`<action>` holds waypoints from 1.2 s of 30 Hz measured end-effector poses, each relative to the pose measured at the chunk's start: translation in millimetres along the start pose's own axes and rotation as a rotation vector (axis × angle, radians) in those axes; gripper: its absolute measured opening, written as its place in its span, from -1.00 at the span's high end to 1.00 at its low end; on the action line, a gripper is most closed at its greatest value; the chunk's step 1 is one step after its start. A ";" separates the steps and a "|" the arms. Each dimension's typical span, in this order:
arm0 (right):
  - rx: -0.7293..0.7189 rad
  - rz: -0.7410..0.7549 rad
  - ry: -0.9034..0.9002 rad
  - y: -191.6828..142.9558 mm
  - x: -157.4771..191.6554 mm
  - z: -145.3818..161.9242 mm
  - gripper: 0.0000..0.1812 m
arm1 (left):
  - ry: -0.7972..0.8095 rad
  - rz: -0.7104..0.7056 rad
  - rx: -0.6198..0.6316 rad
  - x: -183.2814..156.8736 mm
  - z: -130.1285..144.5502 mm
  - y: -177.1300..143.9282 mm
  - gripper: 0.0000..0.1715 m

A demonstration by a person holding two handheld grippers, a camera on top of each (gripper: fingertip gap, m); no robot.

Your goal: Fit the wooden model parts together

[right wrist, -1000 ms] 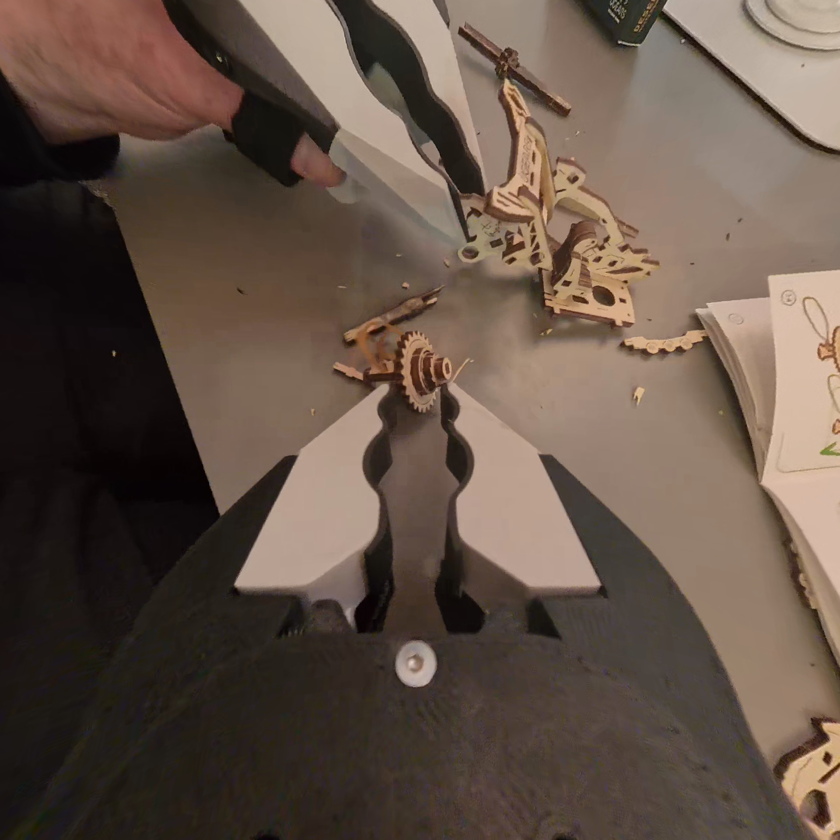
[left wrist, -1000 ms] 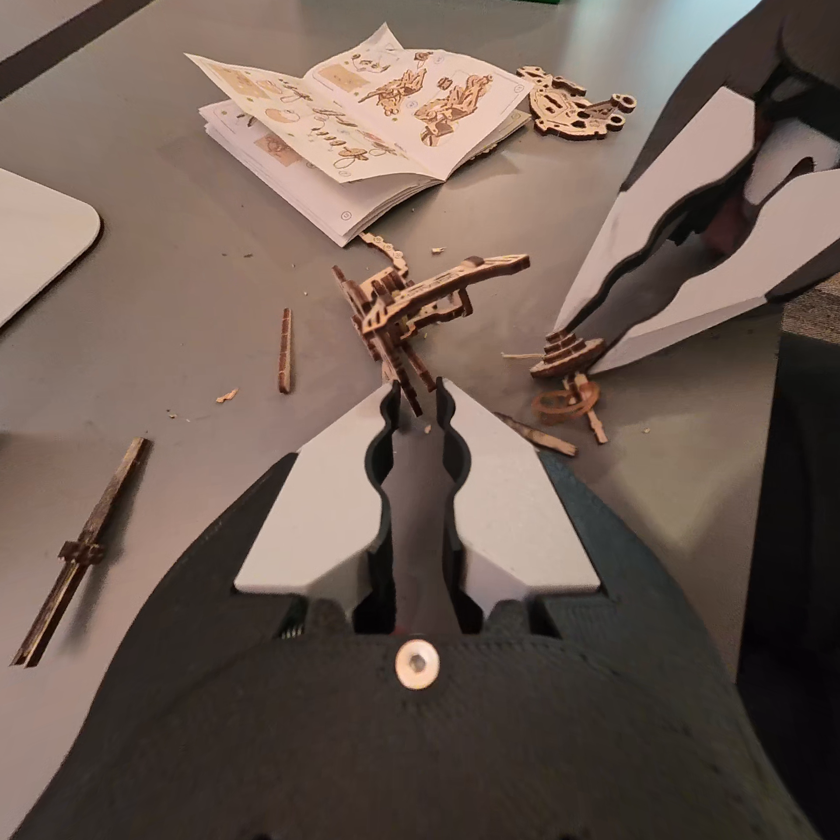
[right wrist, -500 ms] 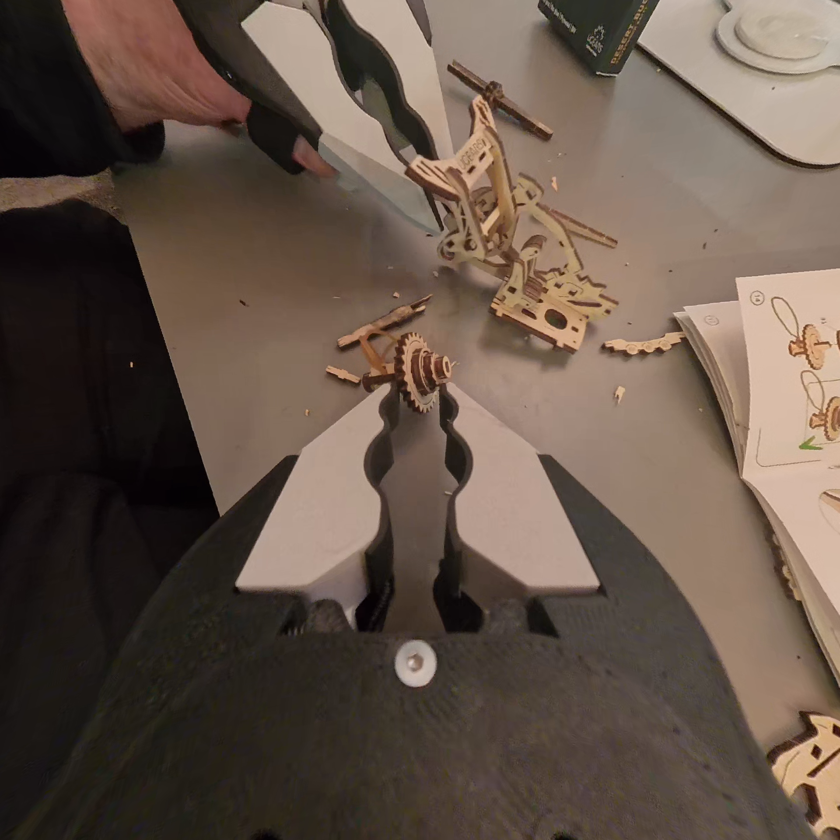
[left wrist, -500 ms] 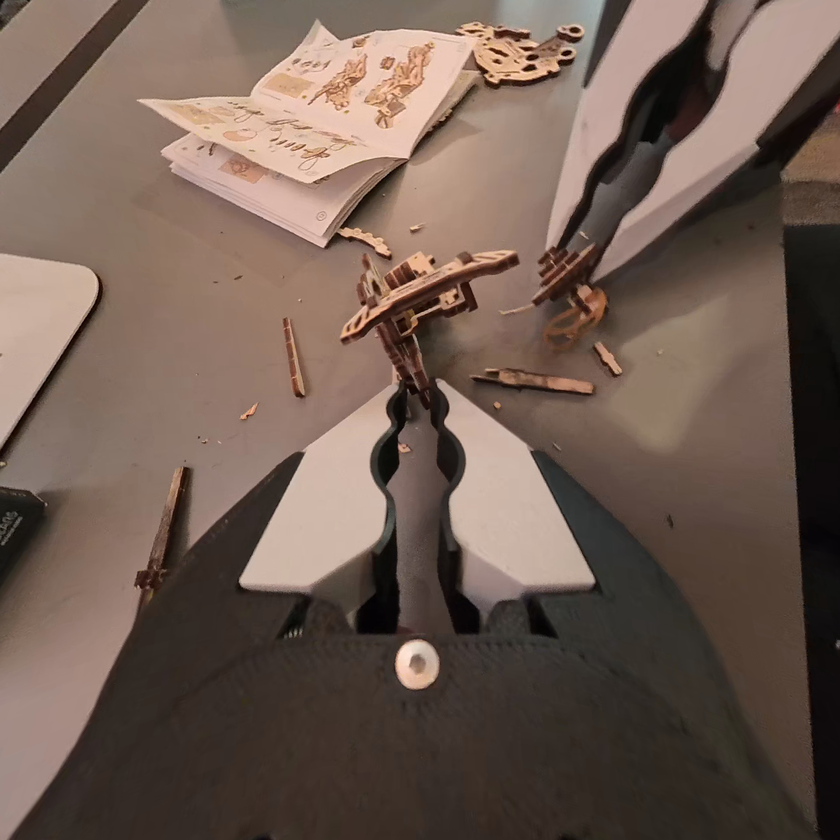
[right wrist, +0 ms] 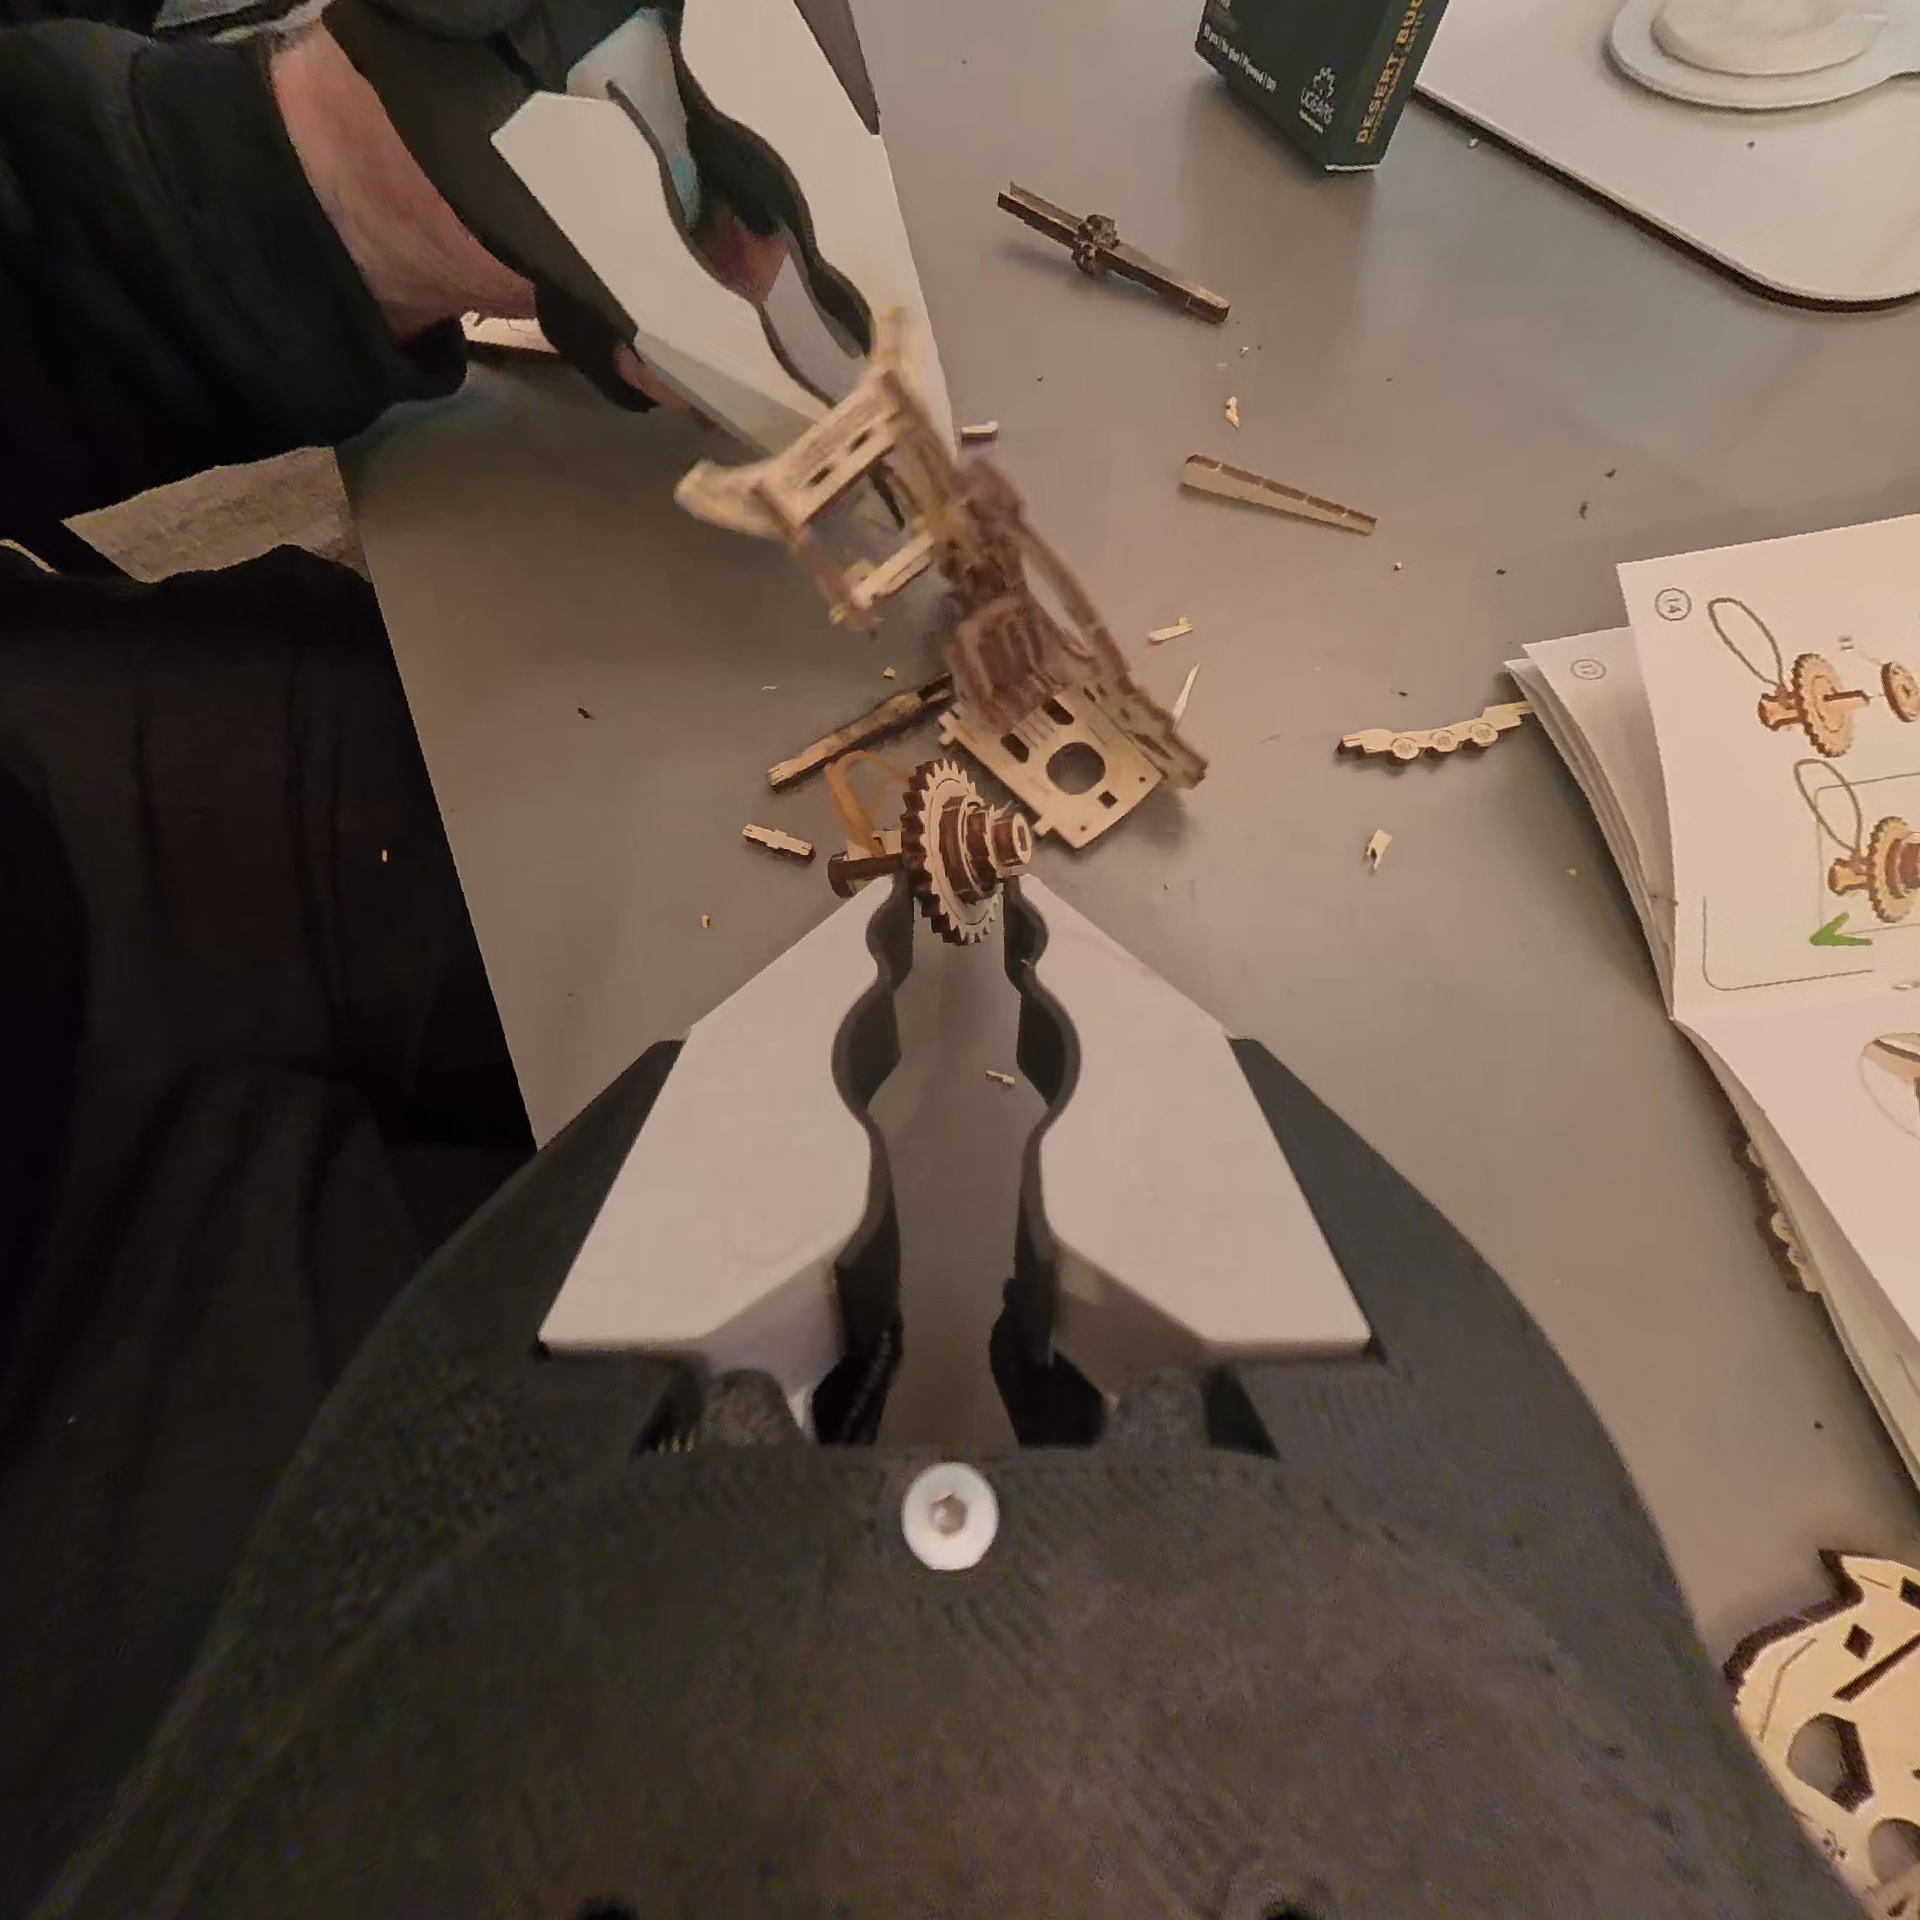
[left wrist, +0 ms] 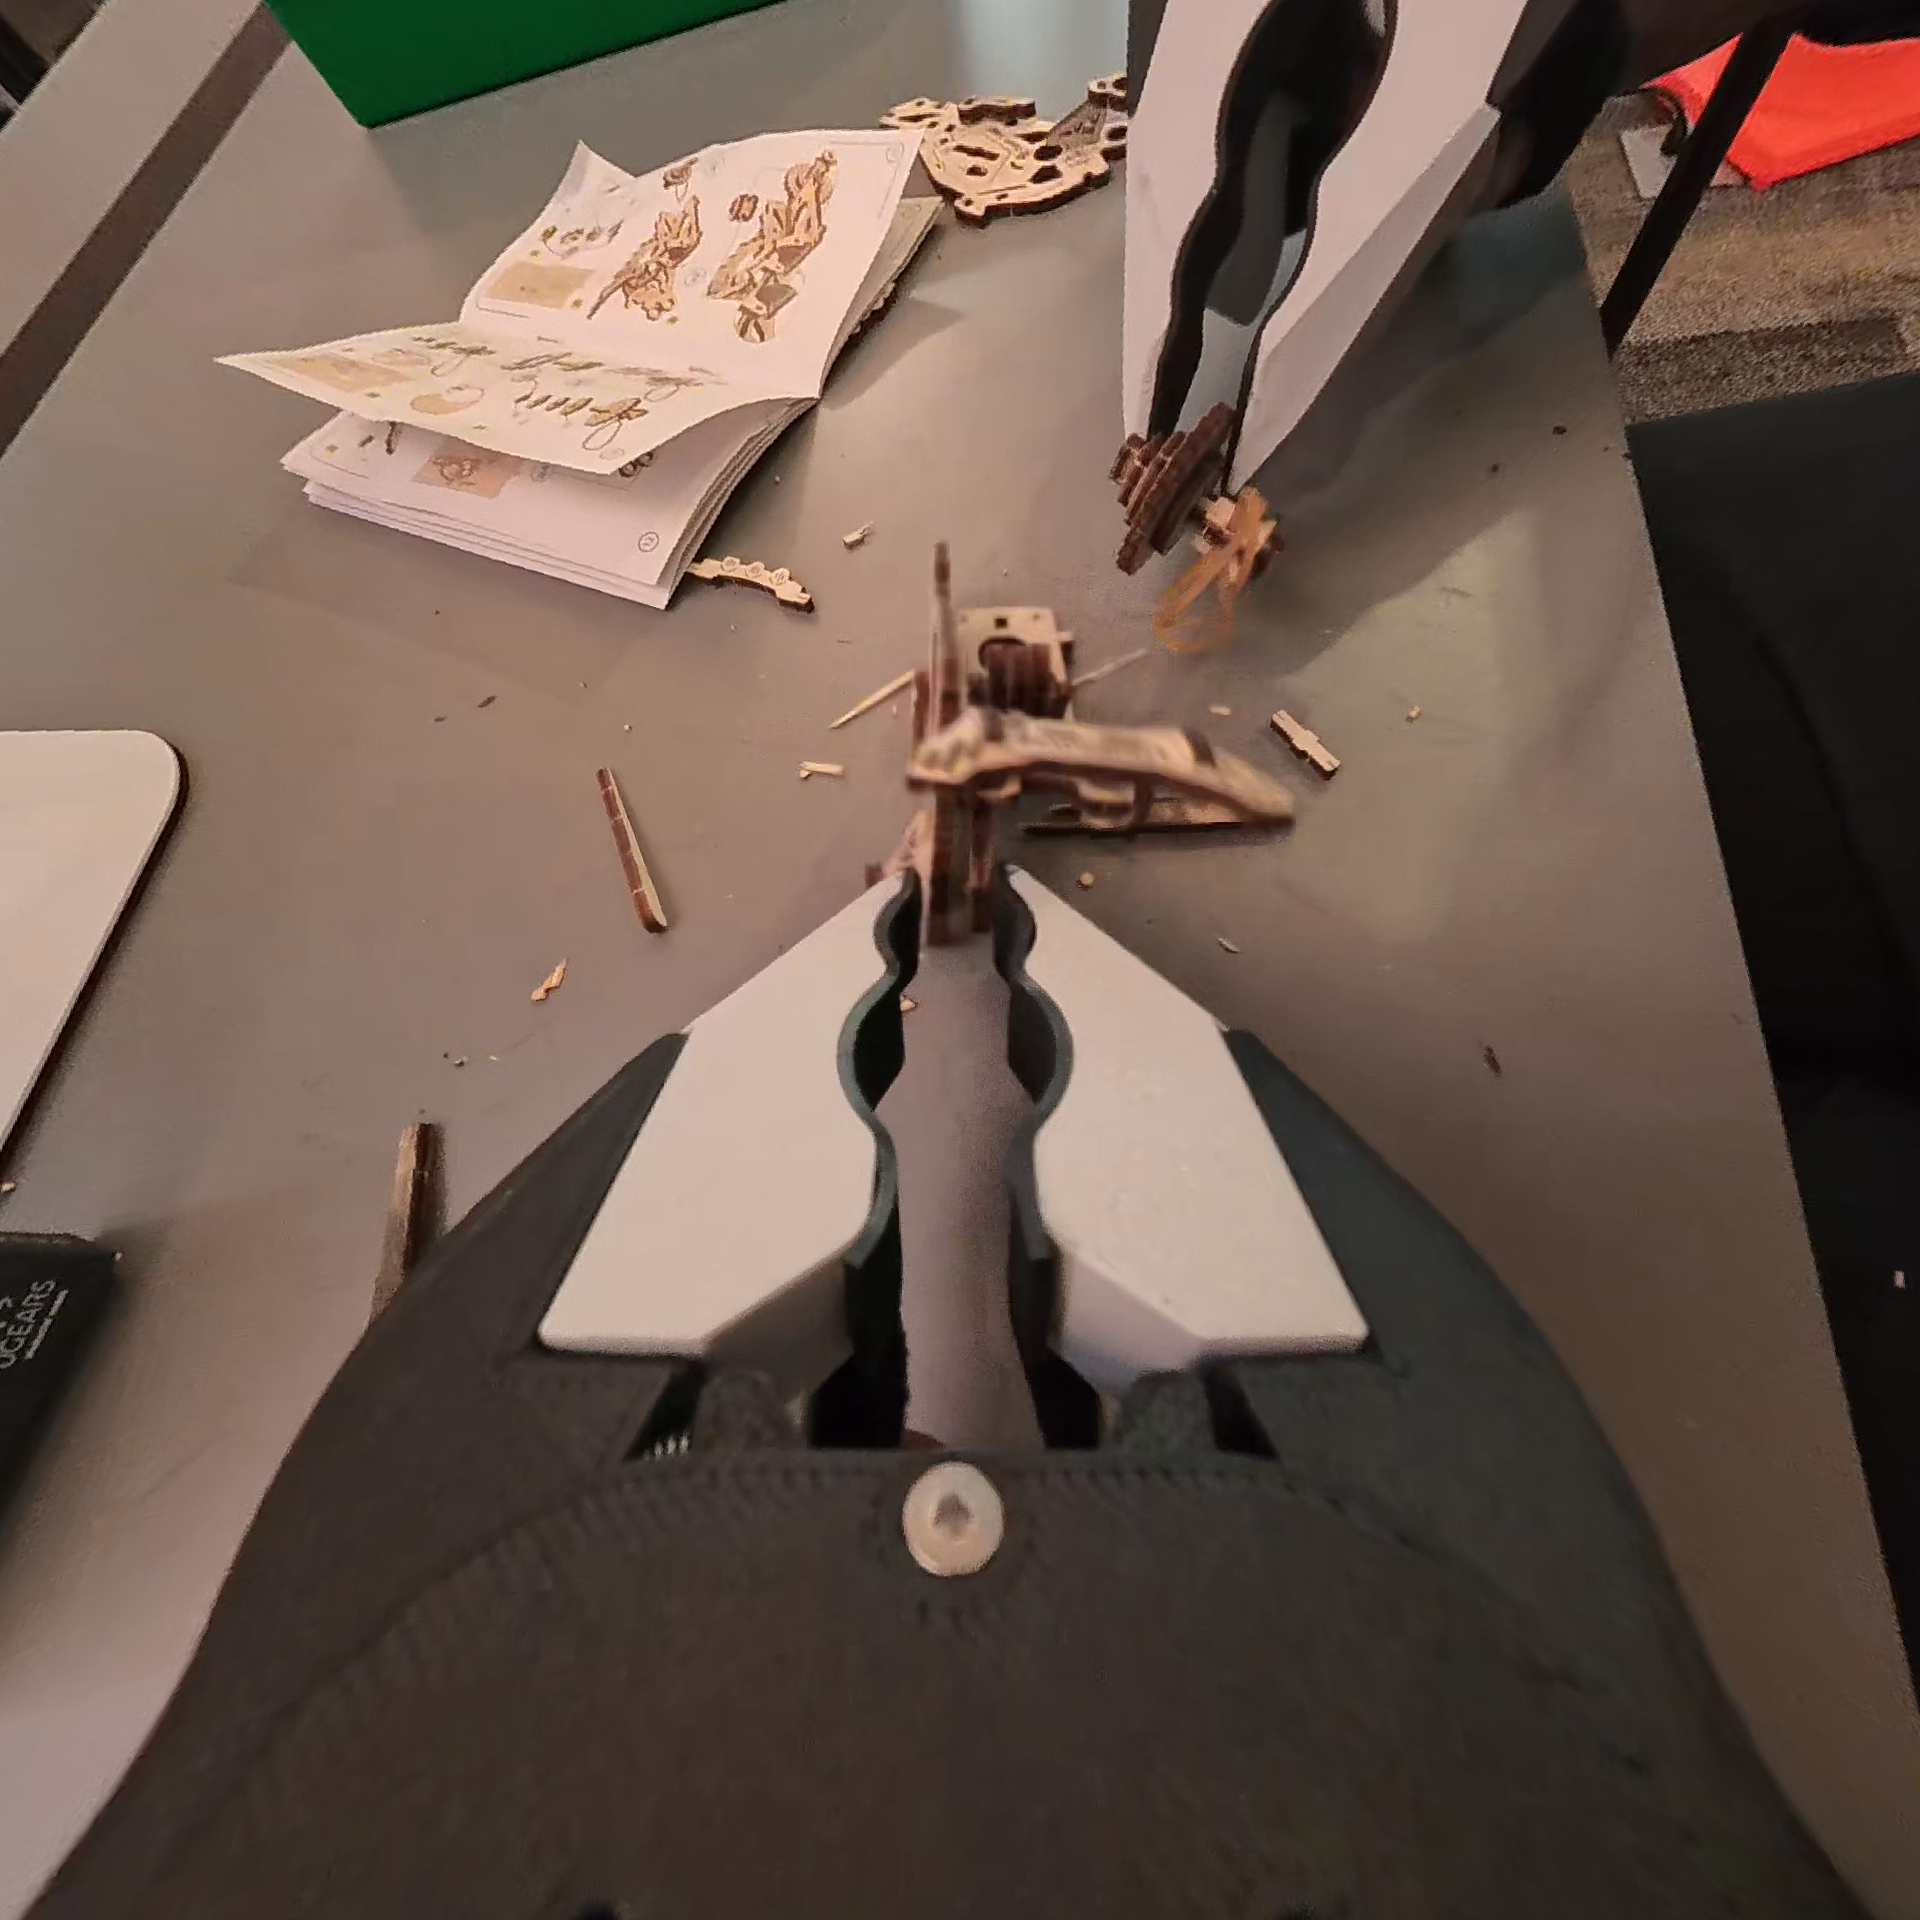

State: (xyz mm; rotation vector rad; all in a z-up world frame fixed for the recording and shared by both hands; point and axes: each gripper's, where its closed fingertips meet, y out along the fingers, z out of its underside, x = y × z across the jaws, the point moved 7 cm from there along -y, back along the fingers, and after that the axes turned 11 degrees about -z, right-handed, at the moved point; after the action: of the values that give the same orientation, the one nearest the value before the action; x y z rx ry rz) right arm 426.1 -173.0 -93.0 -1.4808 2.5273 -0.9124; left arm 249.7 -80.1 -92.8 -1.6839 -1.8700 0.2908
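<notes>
My left gripper (left wrist: 954, 906) is shut on a part-built wooden model frame (left wrist: 1023, 743) and holds it above the grey table (left wrist: 312, 831). The frame is blurred and also shows in the right wrist view (right wrist: 935, 592), tilted, with the left gripper (right wrist: 878, 416) above it. My right gripper (right wrist: 956, 914) is shut on a wooden gear assembly (right wrist: 961, 842) with an axle and a rubber band (right wrist: 857, 790). The gear assembly also shows in the left wrist view (left wrist: 1174, 483) in the right gripper (left wrist: 1195, 436), just beyond and right of the frame.
An open instruction booklet (left wrist: 623, 353) lies at the back left and shows in the right wrist view (right wrist: 1766, 831). Loose wooden sticks (left wrist: 632, 852), a toothed strip (left wrist: 753, 577), a flat wooden sheet (left wrist: 1008, 156), a dark box (right wrist: 1320, 73) and white boards (left wrist: 62, 883) lie around. The table edge (left wrist: 1642, 727) is at the right. Some 10 cm of space lies between my two pairs of fingers.
The left gripper has turned the model frame, so its long arm now points right. The right gripper with the gear assembly has come closer to the frame.
</notes>
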 end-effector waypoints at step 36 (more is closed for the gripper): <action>-0.360 0.261 -0.412 -51.2 57.9 -63.4 0.89 | -0.622 0.209 -0.339 -52.9 -113.2 -15.2 0.85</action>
State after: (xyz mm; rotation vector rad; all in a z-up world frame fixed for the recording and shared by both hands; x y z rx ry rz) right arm 412.9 -209.9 -1.0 -1.2076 2.5587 -0.1008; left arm 301.4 -158.9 -9.5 -2.2074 -2.2775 0.6787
